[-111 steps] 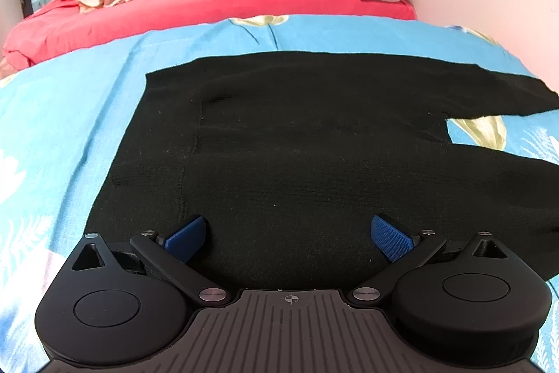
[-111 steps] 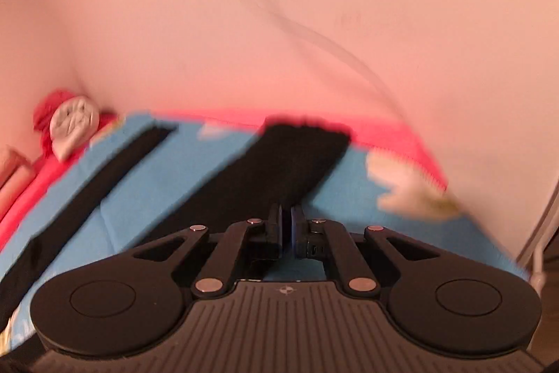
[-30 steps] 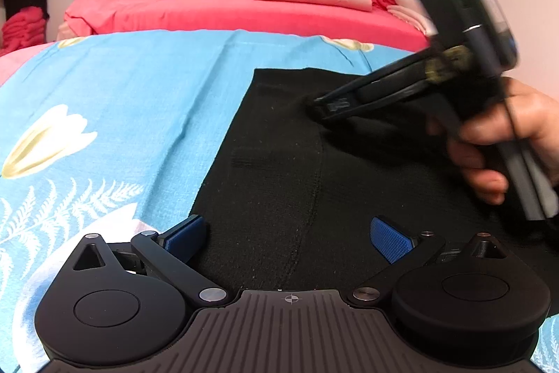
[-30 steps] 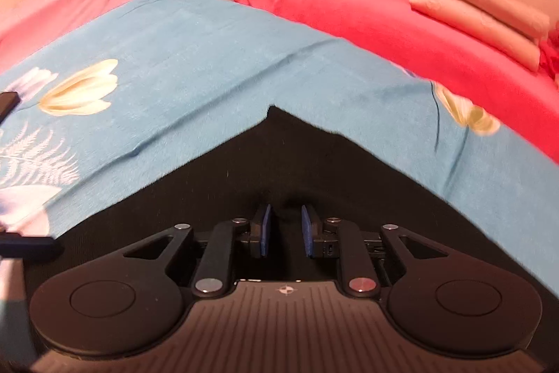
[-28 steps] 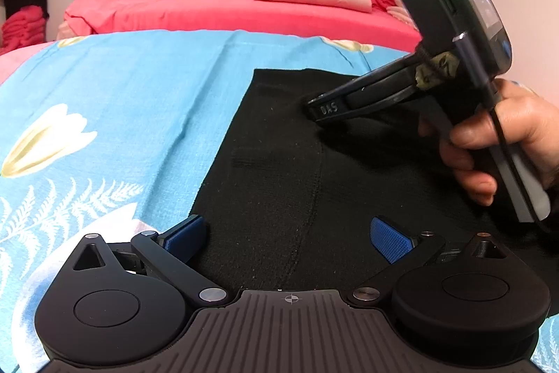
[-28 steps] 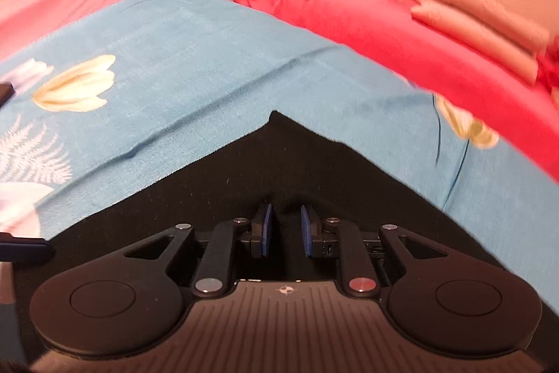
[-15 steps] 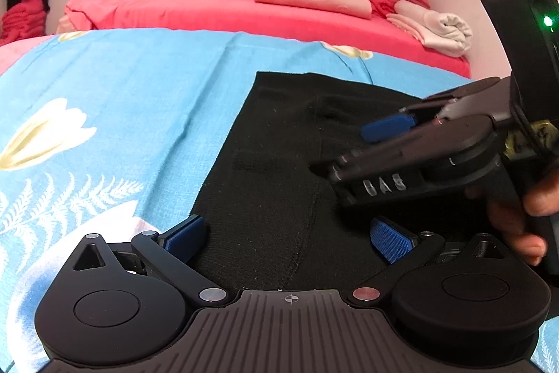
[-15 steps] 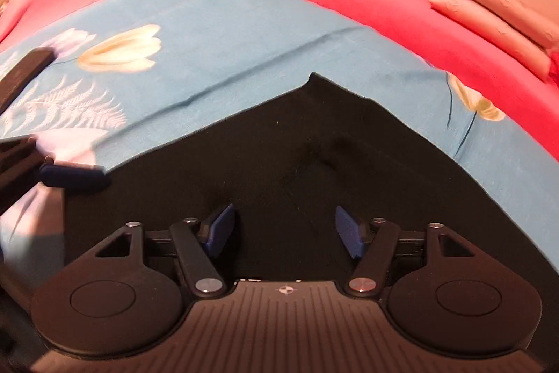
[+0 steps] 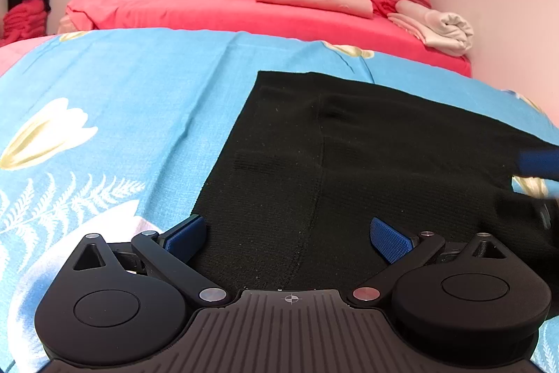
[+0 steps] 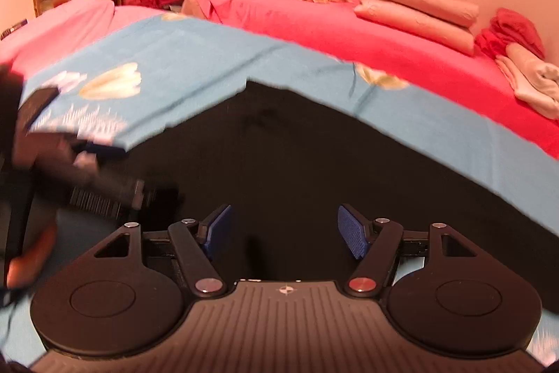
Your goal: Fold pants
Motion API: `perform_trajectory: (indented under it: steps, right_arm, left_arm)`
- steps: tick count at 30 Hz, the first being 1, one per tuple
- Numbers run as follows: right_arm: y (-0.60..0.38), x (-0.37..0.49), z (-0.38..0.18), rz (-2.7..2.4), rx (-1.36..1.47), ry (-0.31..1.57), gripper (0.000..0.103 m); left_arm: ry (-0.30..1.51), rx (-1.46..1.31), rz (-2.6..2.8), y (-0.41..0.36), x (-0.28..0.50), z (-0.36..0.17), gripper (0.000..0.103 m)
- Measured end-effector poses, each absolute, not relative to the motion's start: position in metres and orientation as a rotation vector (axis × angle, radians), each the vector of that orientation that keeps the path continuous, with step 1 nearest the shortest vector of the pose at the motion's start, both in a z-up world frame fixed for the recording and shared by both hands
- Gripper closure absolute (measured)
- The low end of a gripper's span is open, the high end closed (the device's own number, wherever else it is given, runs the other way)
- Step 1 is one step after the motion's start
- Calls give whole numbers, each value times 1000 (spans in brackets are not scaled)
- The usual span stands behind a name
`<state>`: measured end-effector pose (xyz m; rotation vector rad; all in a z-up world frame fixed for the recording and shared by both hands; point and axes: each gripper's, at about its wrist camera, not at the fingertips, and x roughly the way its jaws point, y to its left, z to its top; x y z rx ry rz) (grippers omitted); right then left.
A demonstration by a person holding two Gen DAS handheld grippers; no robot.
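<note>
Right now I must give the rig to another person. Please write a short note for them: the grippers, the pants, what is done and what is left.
Left hand-held gripper: open, holding nothing, low over the near edge of the black pants.
Right hand-held gripper: open, holding nothing, also over the pants.
The pants lie flat on the blue flowered sheet.
Done: pants look spread out; no fold is visible in these views.
Left: grasp an edge and start folding.

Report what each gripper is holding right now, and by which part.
Nothing is held. The left gripper and the right gripper both stand open above the black pants, which lie flat on the blue sheet; no fabric sits between the pads.
</note>
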<state>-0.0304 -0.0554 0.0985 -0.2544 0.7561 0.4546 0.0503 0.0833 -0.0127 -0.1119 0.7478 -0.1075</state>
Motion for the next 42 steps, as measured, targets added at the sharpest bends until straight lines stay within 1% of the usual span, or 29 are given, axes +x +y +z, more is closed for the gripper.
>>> perform_trajectory:
  steps: [1, 4, 6, 7, 8, 10, 11, 14, 17, 20, 23, 25, 30, 31, 33, 34, 37, 42]
  right_arm:
    - [-55, -39, 94, 467, -252, 778, 27]
    - [-41, -61, 66, 540, -299, 887, 27]
    - [-33, -80, 68, 513, -358, 813, 28]
    - [-33, -83, 74, 515, -353, 816, 29]
    - [-37, -85, 82, 516, -295, 807, 29]
    - [-52, -85, 92, 509, -172, 781, 23]
    - [-57, -86, 91, 481, -133, 790, 23]
    - [-60, -89, 71, 468, -119, 906, 24]
    - [-60, -112, 74, 451, -189, 834, 25]
    - [-80, -114, 81, 403, -71, 800, 21]
    - [-92, -114, 67, 376, -47, 856, 21]
    - [-87, -123, 70, 385, -101, 837, 22]
    - [-119, -128, 84, 312, 17, 753, 21]
    - [-124, -125, 83, 293, 38, 763, 21]
    - [-128, -120, 71, 284, 58, 847, 21]
    - [-125, -126, 69, 293, 23, 817, 19]
    - [-118, -141, 70, 335, -41, 821, 16]
    - [-141, -153, 78, 300, 62, 798, 17]
  left_arm:
    - [748, -110, -106, 83, 50, -13, 0]
    - [751, -104, -100, 82, 51, -13, 0]
    - [753, -99, -95, 81, 51, -14, 0]
    - [754, -96, -92, 81, 52, -14, 0]
    - [756, -92, -89, 81, 52, -14, 0]
    - [759, -81, -79, 79, 52, -14, 0]
    - [760, -77, -75, 78, 53, -14, 0]
    - [767, -66, -59, 77, 54, -15, 0]
    - [777, -44, -49, 74, 55, -15, 0]
    - [780, -25, -37, 70, 56, -15, 0]
    - [779, -20, -29, 69, 56, -15, 0]
    - [781, -20, -28, 70, 56, -15, 0]
    - [784, -11, -16, 69, 57, -15, 0]
    - [786, -9, -13, 68, 58, -15, 0]
    - [790, -4, -11, 67, 58, -15, 0]
    - [793, -1, -11, 67, 58, -15, 0]
    - [801, 6, -7, 66, 59, -14, 0]
    - [817, 27, -9, 65, 56, -8, 0]
